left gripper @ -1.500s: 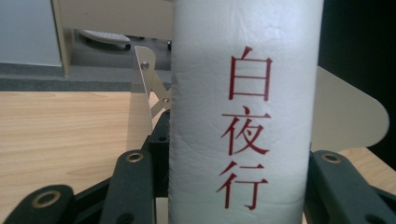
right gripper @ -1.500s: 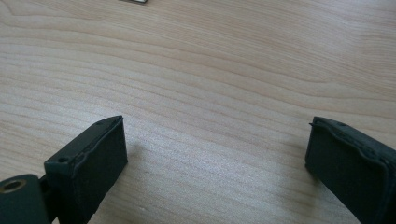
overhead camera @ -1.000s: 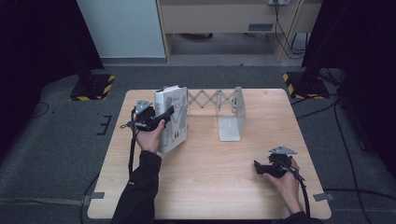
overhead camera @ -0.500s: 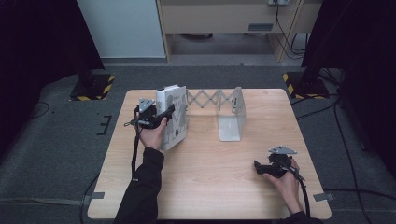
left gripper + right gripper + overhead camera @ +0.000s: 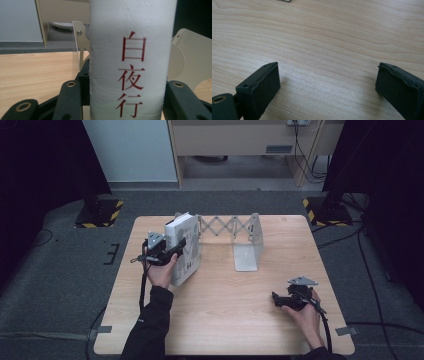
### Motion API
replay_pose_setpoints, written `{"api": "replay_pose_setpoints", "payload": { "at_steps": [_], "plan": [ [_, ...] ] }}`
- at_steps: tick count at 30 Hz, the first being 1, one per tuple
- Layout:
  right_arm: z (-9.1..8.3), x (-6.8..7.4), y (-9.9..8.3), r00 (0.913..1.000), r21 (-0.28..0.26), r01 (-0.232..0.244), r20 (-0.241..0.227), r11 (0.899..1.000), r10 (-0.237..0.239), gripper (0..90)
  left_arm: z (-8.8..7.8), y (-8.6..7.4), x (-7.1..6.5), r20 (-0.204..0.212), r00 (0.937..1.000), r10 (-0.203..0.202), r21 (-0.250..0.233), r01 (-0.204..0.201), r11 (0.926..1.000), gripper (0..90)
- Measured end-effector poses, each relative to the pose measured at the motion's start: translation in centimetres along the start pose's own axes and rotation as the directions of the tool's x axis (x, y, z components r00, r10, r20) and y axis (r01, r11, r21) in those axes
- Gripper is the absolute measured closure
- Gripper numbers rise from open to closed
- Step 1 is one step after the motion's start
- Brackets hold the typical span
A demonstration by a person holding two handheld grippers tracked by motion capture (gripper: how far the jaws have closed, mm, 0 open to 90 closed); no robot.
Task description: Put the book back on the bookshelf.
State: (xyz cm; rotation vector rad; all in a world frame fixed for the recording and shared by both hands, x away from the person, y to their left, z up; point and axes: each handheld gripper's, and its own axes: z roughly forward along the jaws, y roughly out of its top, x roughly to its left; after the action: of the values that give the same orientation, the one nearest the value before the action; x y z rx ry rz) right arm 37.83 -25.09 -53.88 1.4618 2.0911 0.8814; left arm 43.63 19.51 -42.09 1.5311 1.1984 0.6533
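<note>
fingers [image 5: 72, 97] clamp upright white book [image 5: 130, 60], red characters on spine.

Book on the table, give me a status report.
Left gripper shut on book, upright by rack. Right gripper open, empty, over table.

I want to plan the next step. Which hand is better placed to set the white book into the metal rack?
Left. The left gripper already clamps the thick white book beside the expandable metal book rack; the right gripper rests open, far away.
</note>
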Motion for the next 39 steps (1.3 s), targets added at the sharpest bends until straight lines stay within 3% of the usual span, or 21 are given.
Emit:
{"api": "replay_pose_setpoints", "payload": {
  "at_steps": [9,20,27,35,39],
  "plan": [
    [0.0,0.0,0.0,1.0,0.0,0.0,0.0,1.0,0.0,5.9,-2.5,-1.9,-0.8,0.001,0.9987,0.051,0.018,-0.051,0.9986,51.6],
    [0.0,0.0,0.0,1.0,-0.002,0.001,0.003,1.0,-0.001,6.1,-4.1,-3.5,-1.0,-0.02,0.999,0.039,0.036,-0.038,0.9986,51.4],
    [0.0,0.0,0.0,1.0,-0.001,0.003,0.003,1.0,-0.003,6.1,-4.3,-4.4,-0.5,-0.017,0.9998,0.009,0.05,-0.008,0.9987,50.9],
    [0.0,0.0,0.0,1.0,-0.001,0.002,0.003,1.0,-0.002,6.1,-3.5,-4.8,-1.4,-0.022,0.9991,0.037,0.019,-0.037,0.9991,50.7],
    [0.0,0.0,0.0,1.0,-0.001,0.002,0.003,1.0,-0.002,6.1,-3.2,-5.0,-1.4,-0.031,0.9991,0.03,0.0,-0.03,0.9995,50.6]
  ]
}}
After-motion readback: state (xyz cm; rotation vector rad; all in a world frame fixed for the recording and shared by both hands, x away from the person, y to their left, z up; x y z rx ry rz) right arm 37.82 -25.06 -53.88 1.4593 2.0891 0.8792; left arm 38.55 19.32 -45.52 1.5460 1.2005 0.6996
